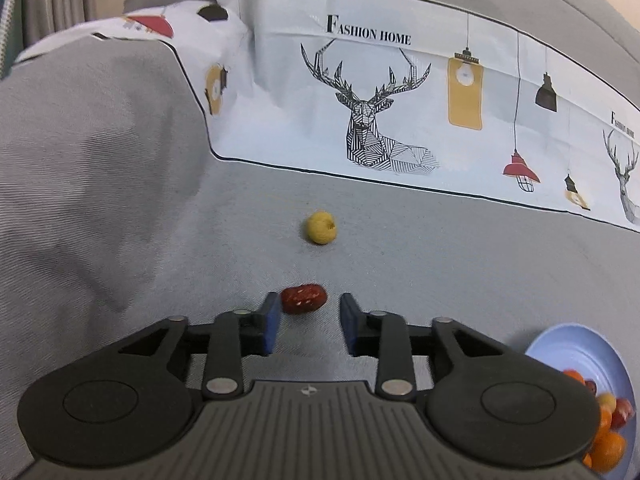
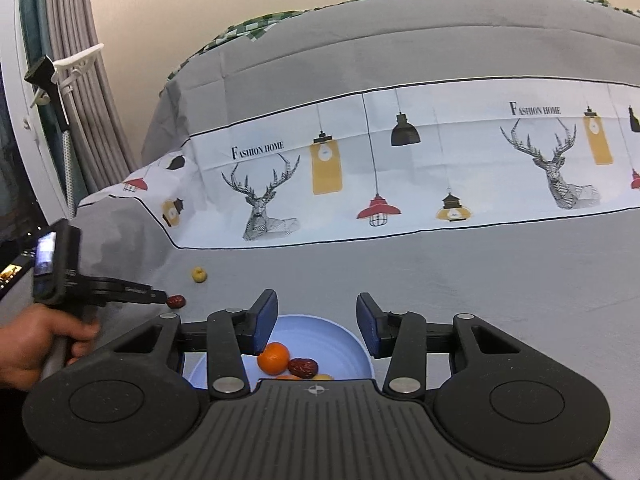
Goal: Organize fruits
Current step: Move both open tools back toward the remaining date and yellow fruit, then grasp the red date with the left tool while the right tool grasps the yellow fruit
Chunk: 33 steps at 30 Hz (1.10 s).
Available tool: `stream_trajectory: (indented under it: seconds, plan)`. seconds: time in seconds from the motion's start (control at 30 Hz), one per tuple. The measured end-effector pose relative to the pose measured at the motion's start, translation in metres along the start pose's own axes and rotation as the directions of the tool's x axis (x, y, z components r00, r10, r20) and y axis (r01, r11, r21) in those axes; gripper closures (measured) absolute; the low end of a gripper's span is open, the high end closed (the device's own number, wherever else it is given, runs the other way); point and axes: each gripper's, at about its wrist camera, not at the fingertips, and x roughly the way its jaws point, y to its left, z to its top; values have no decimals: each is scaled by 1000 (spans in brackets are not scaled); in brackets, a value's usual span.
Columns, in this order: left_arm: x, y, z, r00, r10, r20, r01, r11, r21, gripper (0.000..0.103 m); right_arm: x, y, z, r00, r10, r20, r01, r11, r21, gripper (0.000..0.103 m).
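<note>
- While the left hand-held gripper (image 1: 306, 312) points down at the grey sheet (image 1: 420, 272) of the bed, a red date (image 1: 303, 299) lies on the cloth at its fingertips, just inside the left blue pad (image 1: 272, 322) and clear of the right one.
- Its jaws stand apart and press on nothing; the date sits loose on the sheet, and whether it brushes the left pad cannot be told.
- A yellow fruit (image 1: 321, 227) rests farther out on the same sheet, well apart from the date and short of the white printed band (image 1: 400, 100) with deer and lamps.
- At the lower right edge of the left wrist view, a pale blue bowl (image 1: 576, 356) shows, holding orange and red fruits (image 1: 608, 428).
- From the right wrist view, the right hand-held gripper (image 2: 316, 320) hangs over that bowl (image 2: 320, 330), jaws parted with nothing between the pads.
- Inside the bowl lie a small orange (image 2: 273, 357) and a dark red date (image 2: 303, 367) touching it, with more fruit half hidden behind the gripper body.
- Left of the bowl, a hand (image 2: 36, 340) holds the other gripper's handle.
</note>
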Motion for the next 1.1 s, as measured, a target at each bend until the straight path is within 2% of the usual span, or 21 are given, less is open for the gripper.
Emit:
stream_trajectory:
  seconds: [0.1,0.3,0.4,0.43,0.5,0.53,0.7,0.87,1.03,1.1]
  plan:
    - [12,-5,5,1000,17,-10,-17,1000,4,46,1,-3,0,1000,11,1,-11,1000,20,57]
    - [33,-11,12,998,42,-41,-43,999,-21,46,3,-4,0,1000,12,-7,-12,1000,26,57]
    - [38,-15,14,998,54,-41,-54,999,-2,46,5,-5,0,1000,3,-16,-3,1000,28,57]
    - [40,-15,15,997,56,-46,-56,998,3,48,5,-5,0,1000,1,-17,-1,1000,29,57]
    - [42,-12,16,996,64,-59,-63,998,13,69,8,-4,1,1000,-2,-20,3,999,32,57]
    - [42,-10,18,996,55,-69,-54,998,16,69,9,-3,1,1000,-6,-24,7,1000,30,57]
    - [20,8,17,998,11,-61,-8,999,52,69,16,2,0,998,-30,-48,30,1000,2,57]
    - [-11,34,1,995,-37,-93,45,996,82,69,22,6,-1,995,-68,-73,67,998,-21,57]
    - [-41,56,-19,996,-59,-63,66,992,109,69,34,16,-1,986,-110,-123,109,994,-19,57]
    - [-52,65,-18,996,-87,-29,89,993,76,69,42,24,0,983,-116,-143,115,993,-20,57]
